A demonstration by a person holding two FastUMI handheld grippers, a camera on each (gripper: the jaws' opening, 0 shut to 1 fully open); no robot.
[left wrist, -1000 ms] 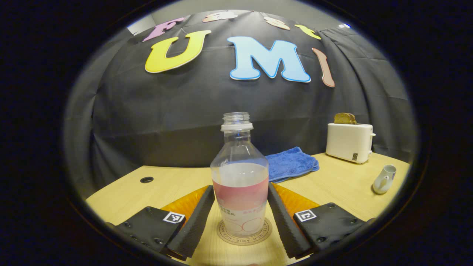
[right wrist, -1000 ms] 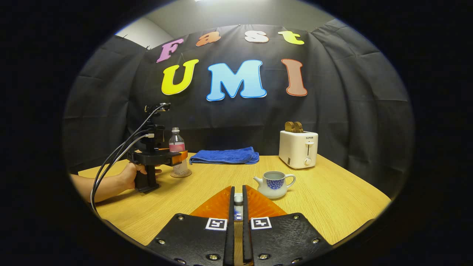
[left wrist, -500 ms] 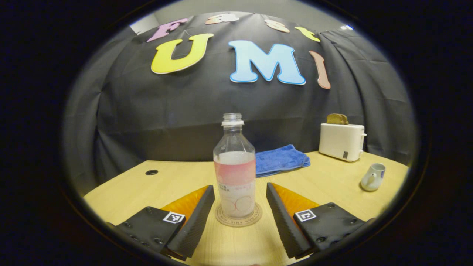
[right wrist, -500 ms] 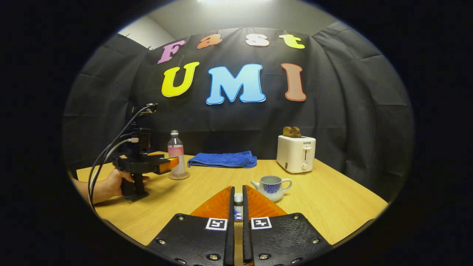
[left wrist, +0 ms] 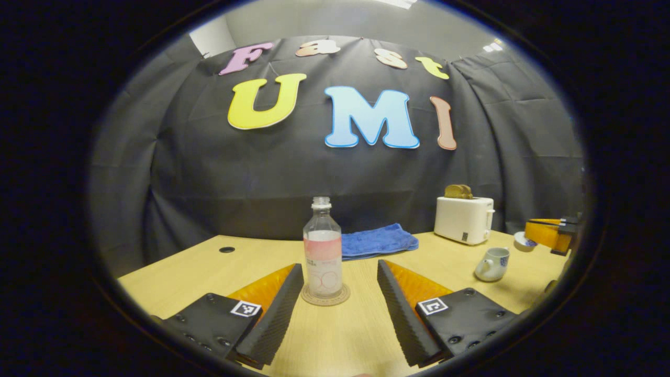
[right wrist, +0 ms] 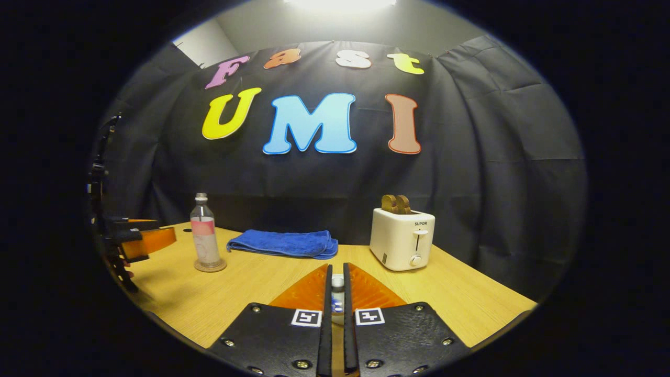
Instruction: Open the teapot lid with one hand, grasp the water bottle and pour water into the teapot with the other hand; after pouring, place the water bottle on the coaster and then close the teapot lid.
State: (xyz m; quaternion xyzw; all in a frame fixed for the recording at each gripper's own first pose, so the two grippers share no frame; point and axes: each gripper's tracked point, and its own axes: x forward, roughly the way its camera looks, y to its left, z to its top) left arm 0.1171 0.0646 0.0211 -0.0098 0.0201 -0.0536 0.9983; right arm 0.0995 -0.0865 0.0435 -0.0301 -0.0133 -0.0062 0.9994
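Withdrawn from the water bottle [left wrist: 323, 246], left on the coaster [left wrist: 325, 295], the left hand-held gripper [left wrist: 339, 298] is spread wide; the right hand-held gripper [right wrist: 335, 303] is clamped on the teapot lid [right wrist: 337, 283].

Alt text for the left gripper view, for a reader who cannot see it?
The open left gripper faces an uncapped water bottle standing on a coaster, apart from both fingers. A lidless teapot, a blue towel and a toaster sit beyond.

Bright overhead glare, sharp centre, fisheye-bent edges, soft shadows.

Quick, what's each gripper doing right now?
Left gripper: open, holding nothing; water bottle stands on the coaster.
Right gripper: shut on the teapot lid.
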